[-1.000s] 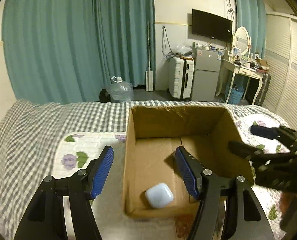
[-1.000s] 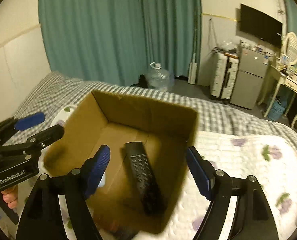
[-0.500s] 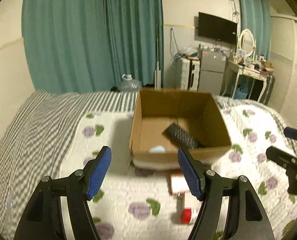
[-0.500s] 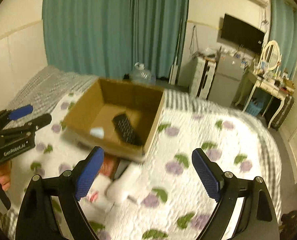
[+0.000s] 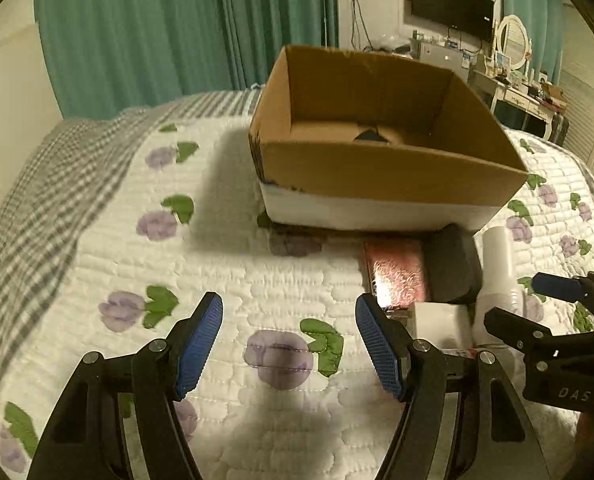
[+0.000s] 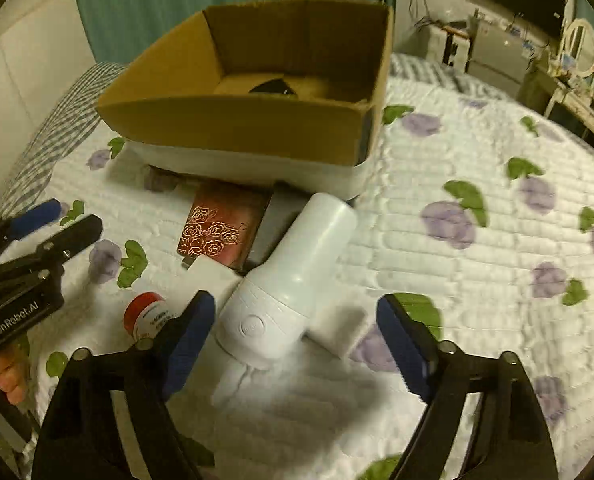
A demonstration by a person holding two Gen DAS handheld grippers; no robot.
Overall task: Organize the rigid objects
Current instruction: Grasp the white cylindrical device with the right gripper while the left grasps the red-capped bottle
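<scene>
Right gripper (image 6: 297, 340) is held wide apart over the quilt (image 6: 477, 260), nothing grasped; a white hair dryer (image 6: 289, 280) lies between and just beyond its fingers, barrel aimed toward 1 o'clock. The dryer's handle end is blurred and partly hidden behind the left finger. At 10 o'clock of the dryer, a red-capped bottle (image 6: 147, 316) is half covered by that finger; its label cannot be read. A small white box (image 6: 211, 276) touches the dryer's body.

Left gripper (image 5: 289, 342) is likewise spread wide, empty, over bare quilt (image 5: 137, 240). In its view the white box (image 5: 441, 324) is cut off by the right finger, and the dryer (image 5: 497, 264) is partly blocked by the other gripper at 3 o'clock.

Farther out, a rose-patterned case (image 6: 221, 232) lies flat, with a dark object (image 5: 453, 264) beside it, partly under the dryer's barrel; its kind cannot be told.

Beyond, a cardboard box (image 6: 237, 132) sits on the quilt. Its near wall hides most of the floor; only the tip of a black item (image 6: 271, 87) is seen inside.

Teal curtains (image 5: 177, 28) are noted at 12 o'clock.
</scene>
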